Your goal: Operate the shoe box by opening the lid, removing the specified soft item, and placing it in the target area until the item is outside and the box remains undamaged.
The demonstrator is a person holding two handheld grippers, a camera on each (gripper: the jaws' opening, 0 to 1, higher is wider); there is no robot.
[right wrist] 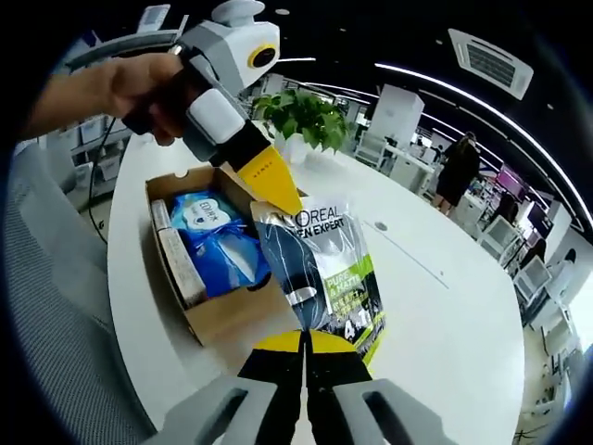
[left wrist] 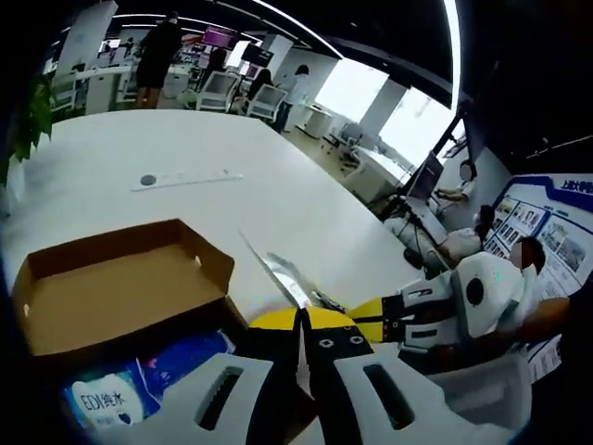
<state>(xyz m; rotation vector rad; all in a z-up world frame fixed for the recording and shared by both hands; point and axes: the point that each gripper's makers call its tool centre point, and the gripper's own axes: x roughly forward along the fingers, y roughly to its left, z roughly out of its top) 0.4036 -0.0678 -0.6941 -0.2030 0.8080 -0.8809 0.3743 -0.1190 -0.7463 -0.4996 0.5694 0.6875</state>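
Note:
The cardboard shoe box [right wrist: 222,320] stands open on the white table, its lid flap [left wrist: 111,287] folded back. Inside lie blue tissue packs [right wrist: 218,246] and a grey pack [right wrist: 176,255]; the EDI tissue pack [left wrist: 111,399] shows at lower left. A soft L'Oreal Men Expert pouch [right wrist: 324,269] hangs above the box's right edge and the table. My left gripper [right wrist: 278,199] is shut on its top edge, and my right gripper [right wrist: 303,341] is shut on its bottom edge. In the left gripper view the pouch [left wrist: 283,273] appears edge-on, rising from my left gripper [left wrist: 298,324], with my right gripper [left wrist: 357,315] alongside.
The white table [right wrist: 445,306] stretches wide to the right of the box. A flat white strip [left wrist: 185,178] lies on it farther off. A potted plant [right wrist: 301,116] stands behind the box. A grey chair back [right wrist: 56,306] is at the table's near side. People stand in the background.

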